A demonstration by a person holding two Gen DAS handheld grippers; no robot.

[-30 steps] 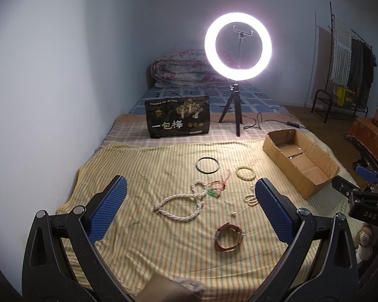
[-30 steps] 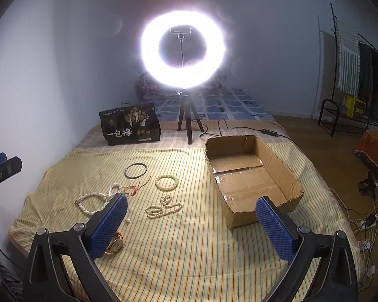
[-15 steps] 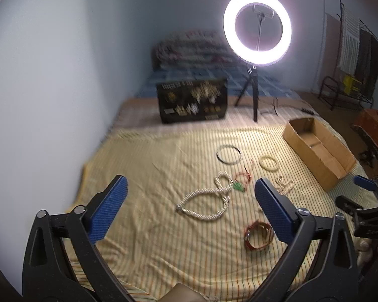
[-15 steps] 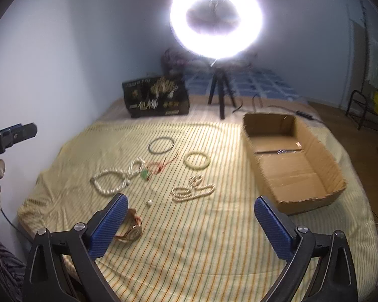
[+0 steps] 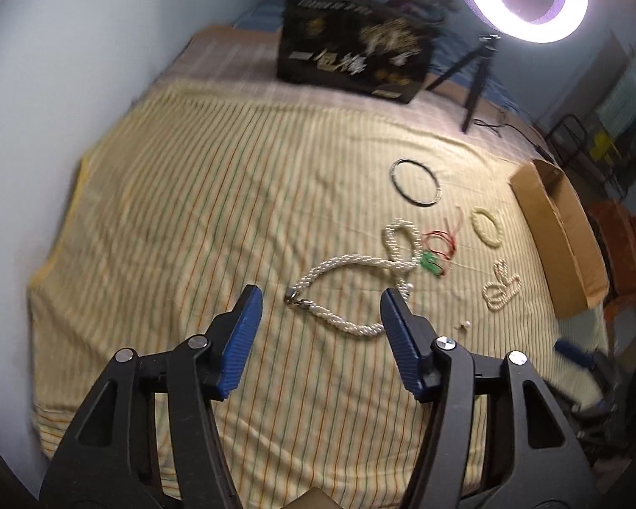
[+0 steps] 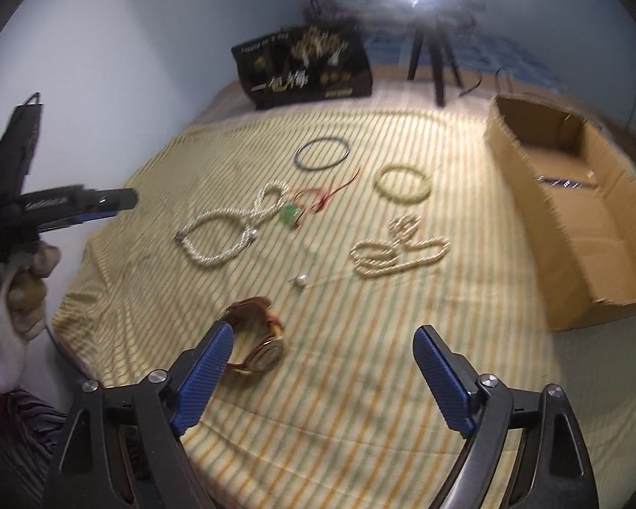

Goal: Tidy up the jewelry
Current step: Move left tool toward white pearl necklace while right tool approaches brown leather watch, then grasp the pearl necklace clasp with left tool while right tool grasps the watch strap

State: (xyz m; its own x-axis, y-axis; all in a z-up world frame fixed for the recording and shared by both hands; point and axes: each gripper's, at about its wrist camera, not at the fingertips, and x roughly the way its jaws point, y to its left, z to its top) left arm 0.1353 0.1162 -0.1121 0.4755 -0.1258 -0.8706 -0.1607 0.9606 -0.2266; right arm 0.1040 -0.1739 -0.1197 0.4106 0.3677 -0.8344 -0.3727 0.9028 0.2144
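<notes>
Big pale characters on the black box [image 6: 303,68] far ahead of the right claw, past the jewelry, look like 一包梅, though blur softens them; the smaller gold print around them is unreadable. The same box [image 5: 354,44] ahead of the left claw is more smeared, its characters barely legible.
</notes>
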